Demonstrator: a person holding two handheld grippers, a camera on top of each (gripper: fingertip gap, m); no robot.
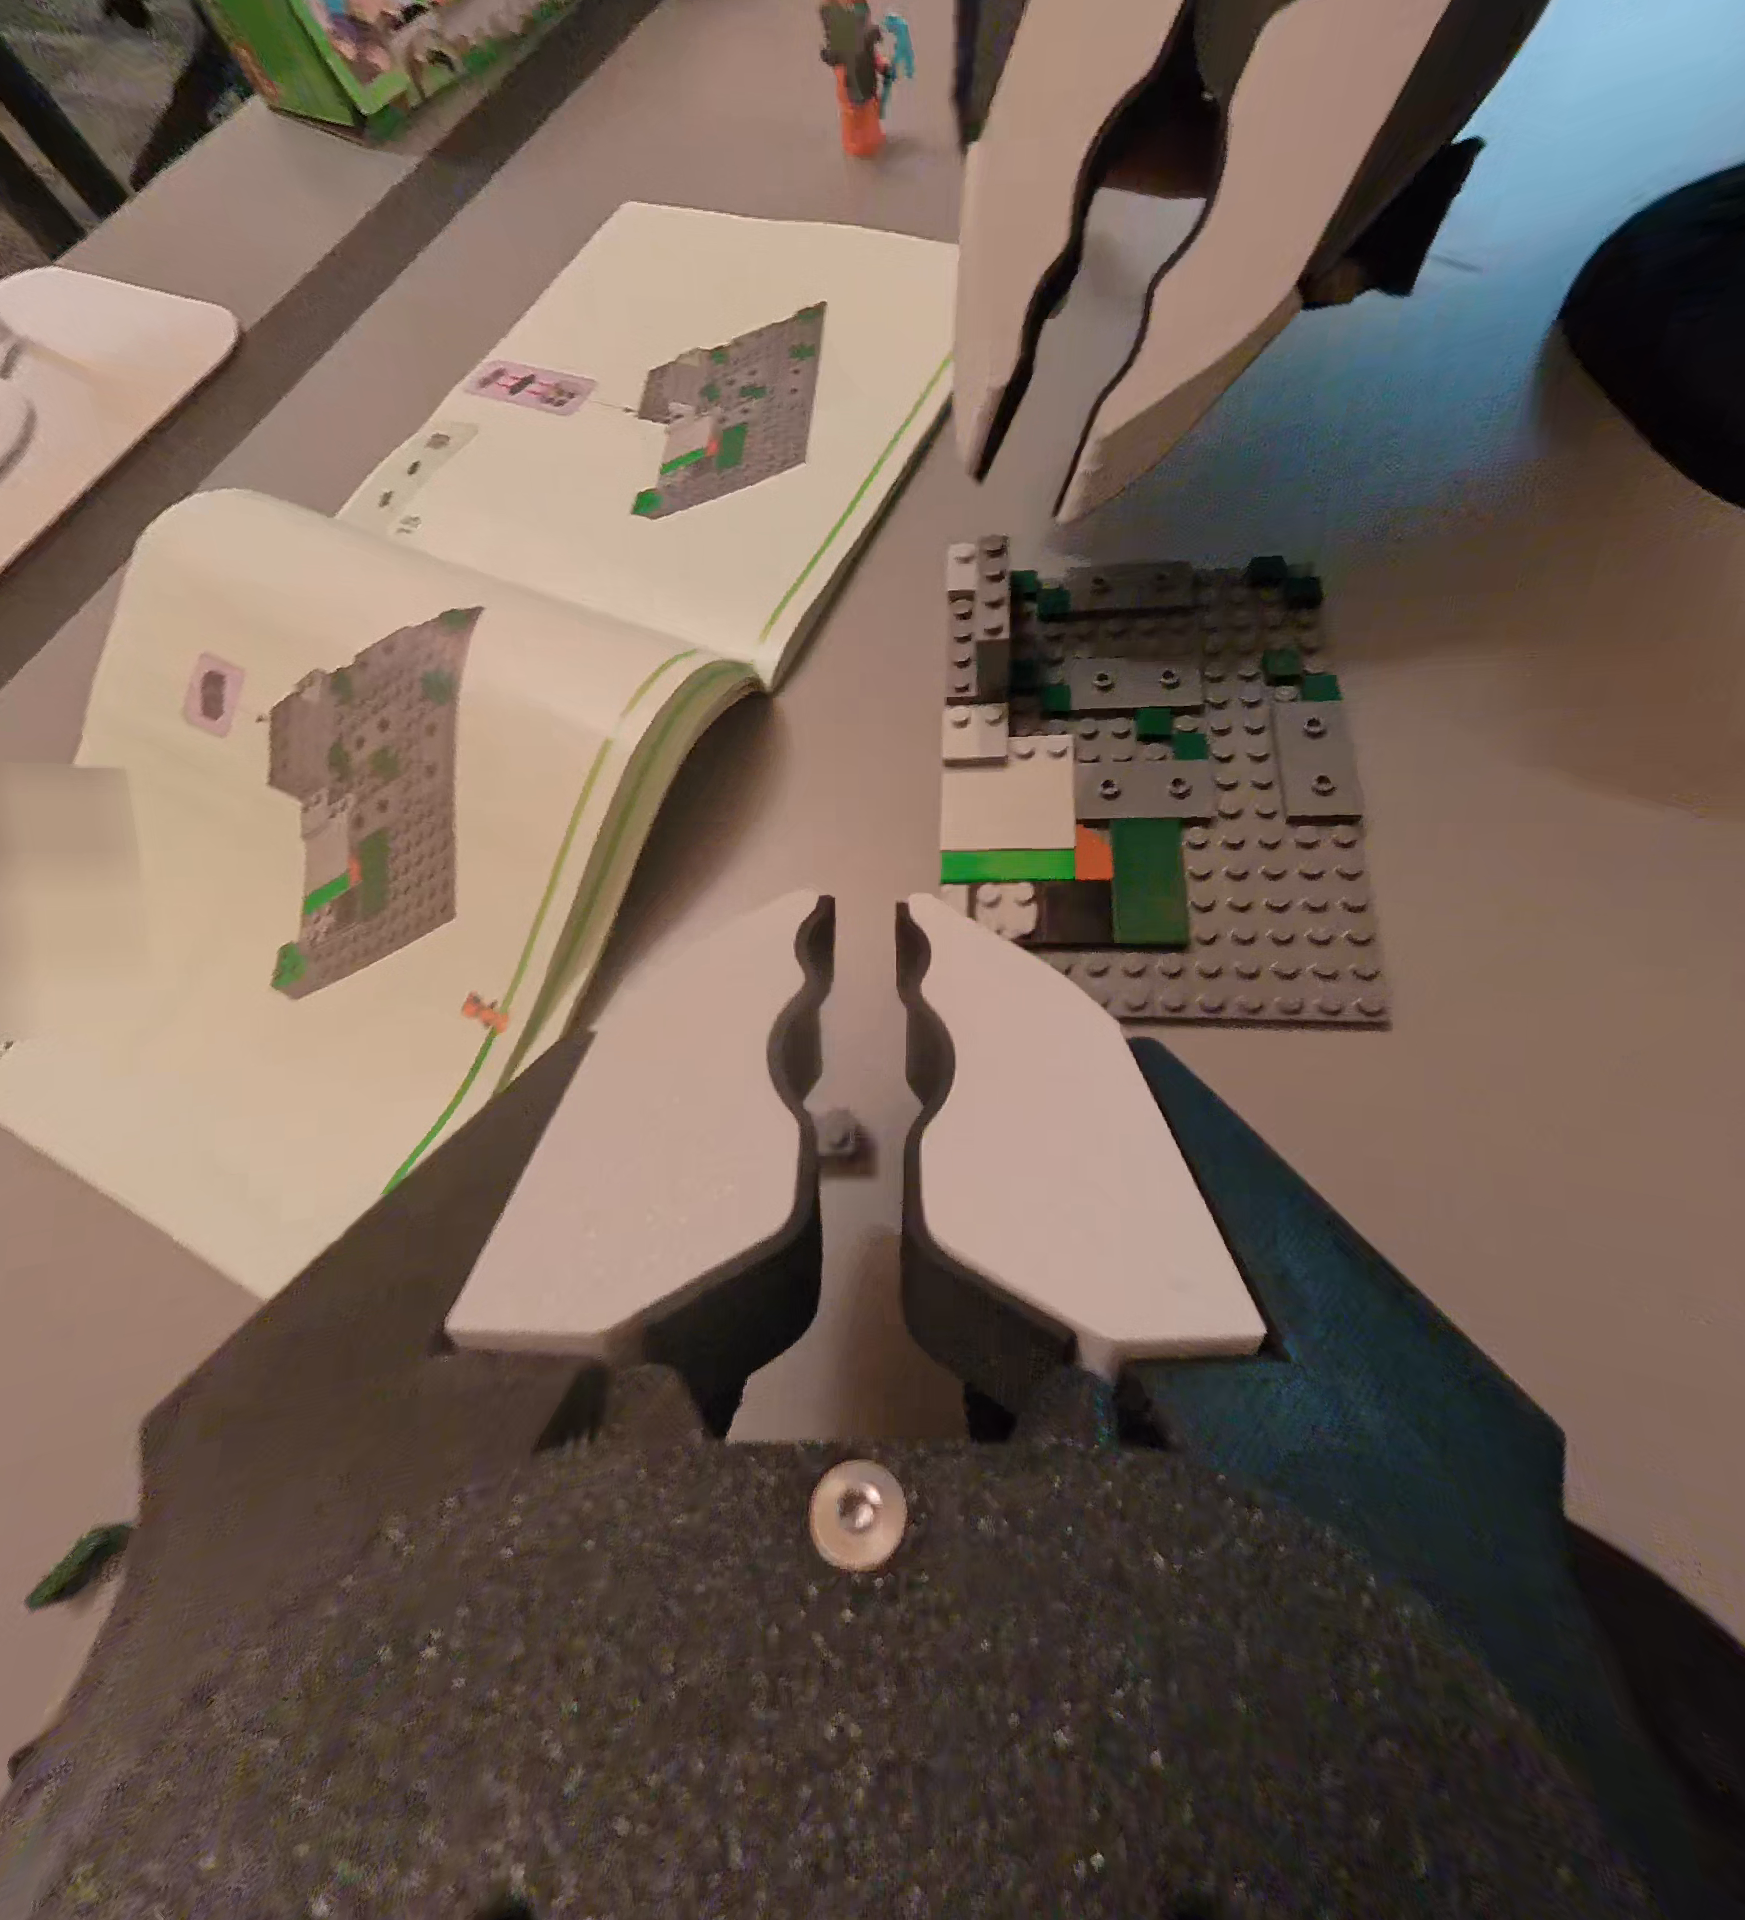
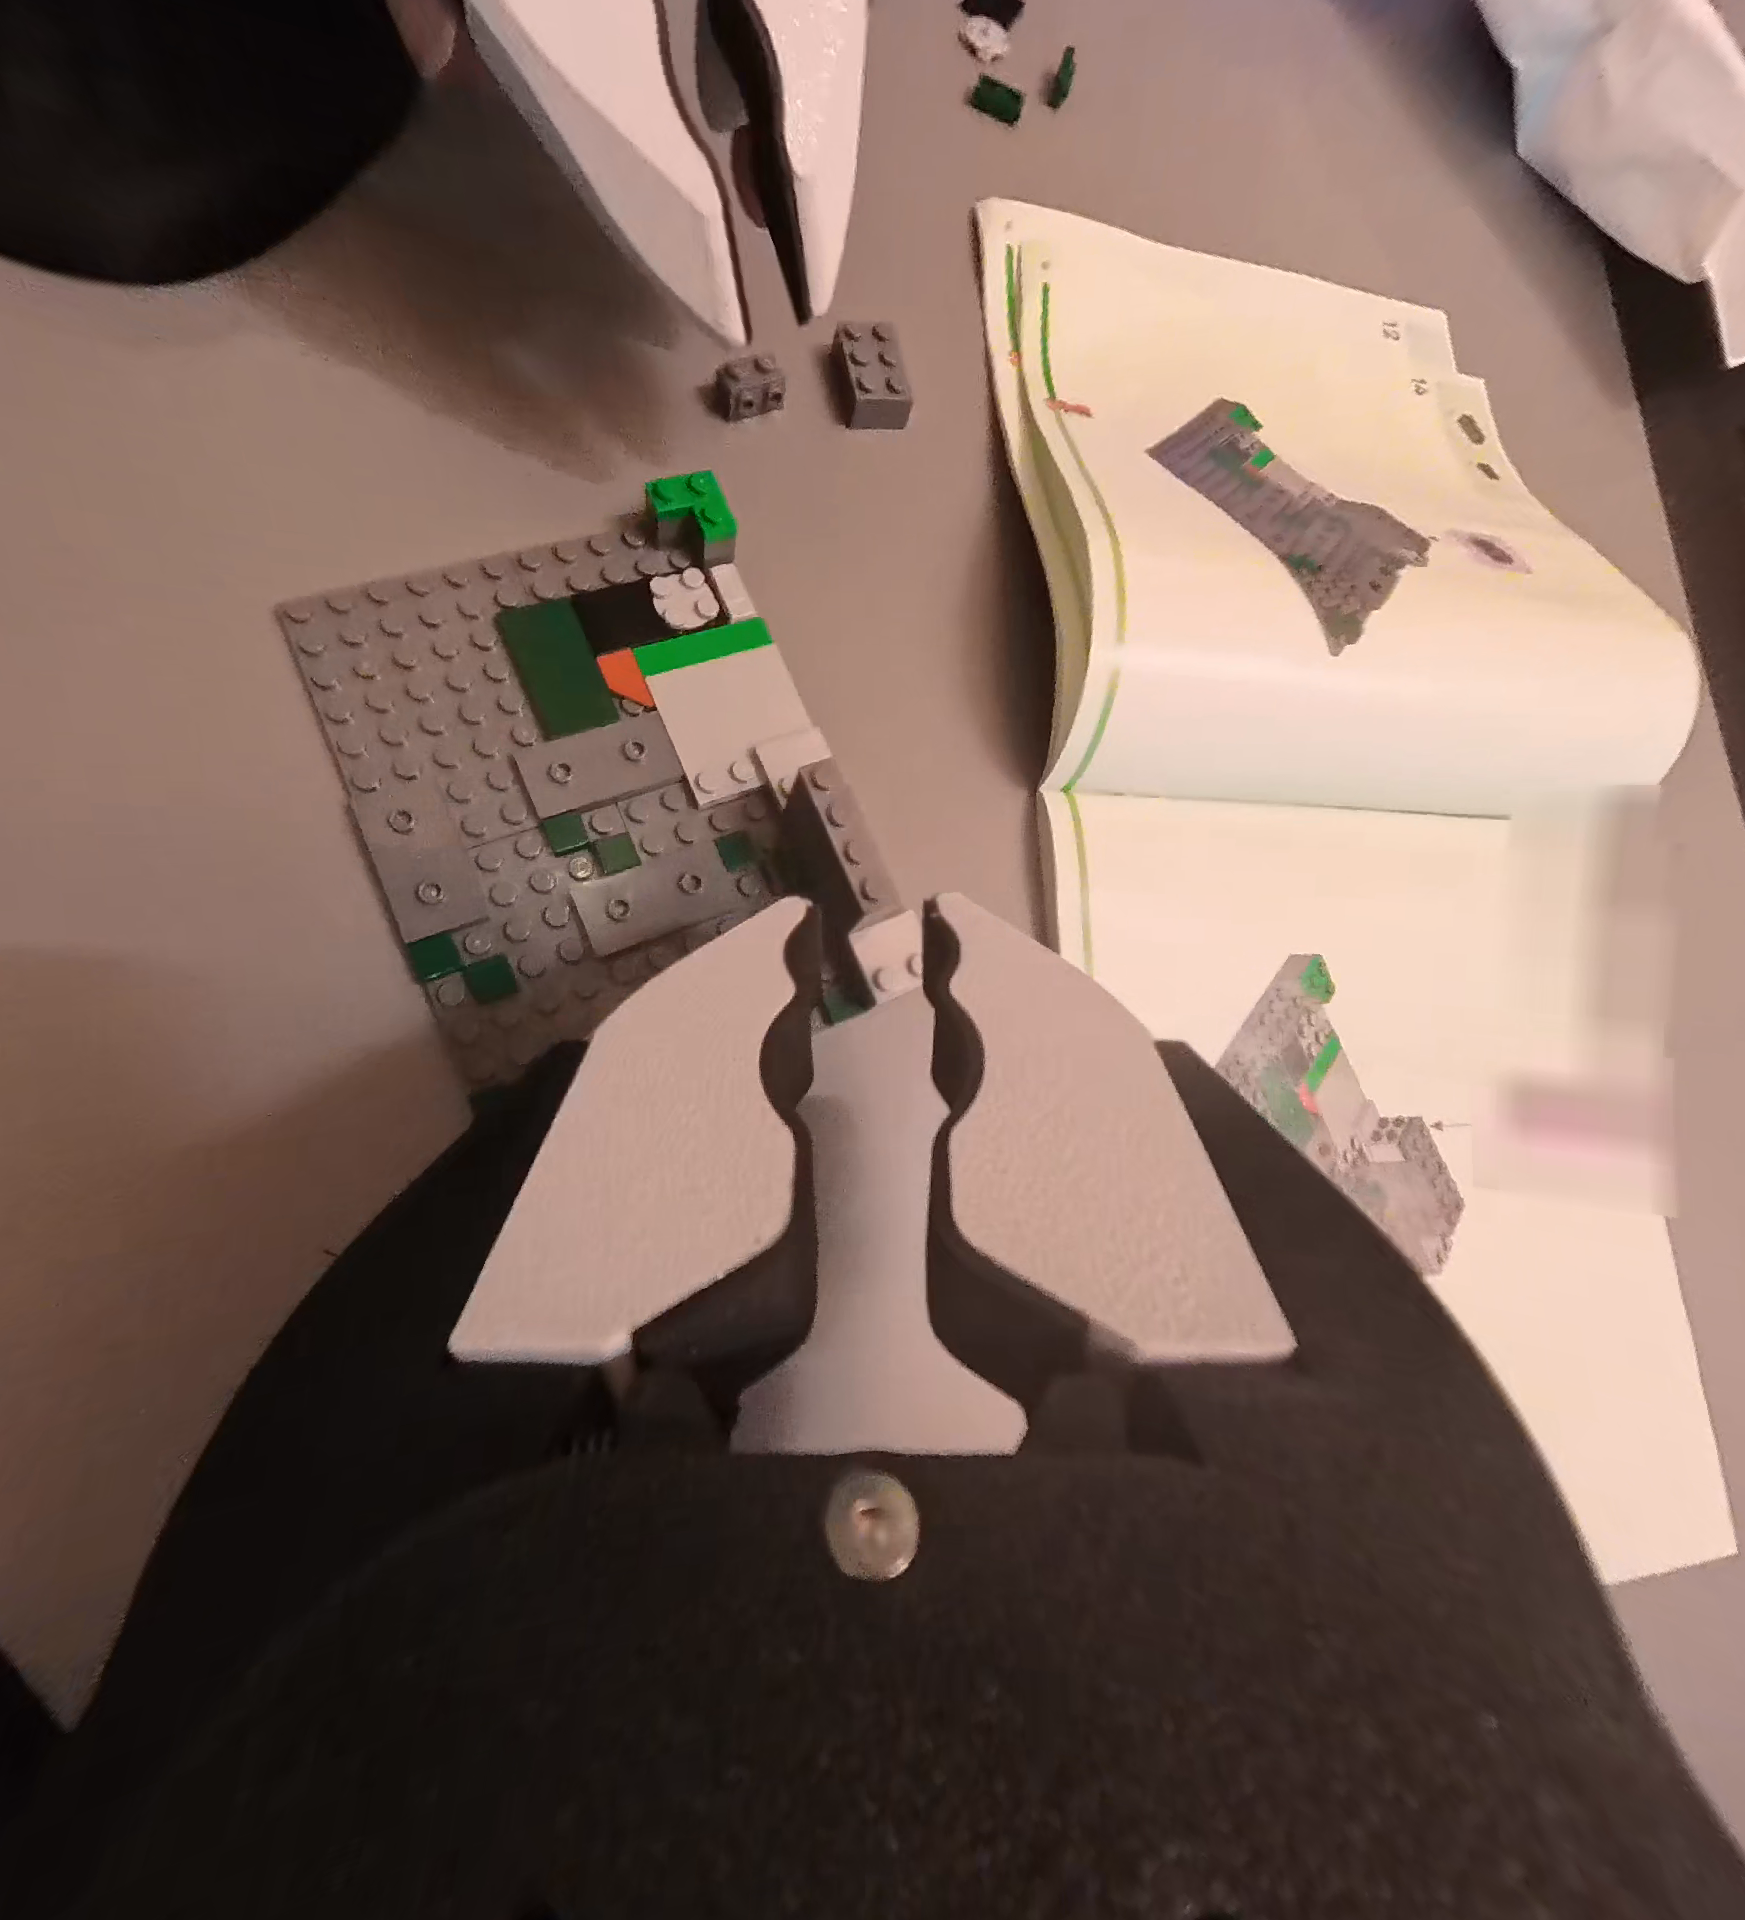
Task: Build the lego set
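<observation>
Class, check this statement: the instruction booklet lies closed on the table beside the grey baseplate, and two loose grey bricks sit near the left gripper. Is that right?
Not quite. The instruction booklet lies open, not closed; the right wrist view shows both its pages. The rest holds: it is beside the grey baseplate, and two loose grey bricks sit near the left gripper.
</observation>
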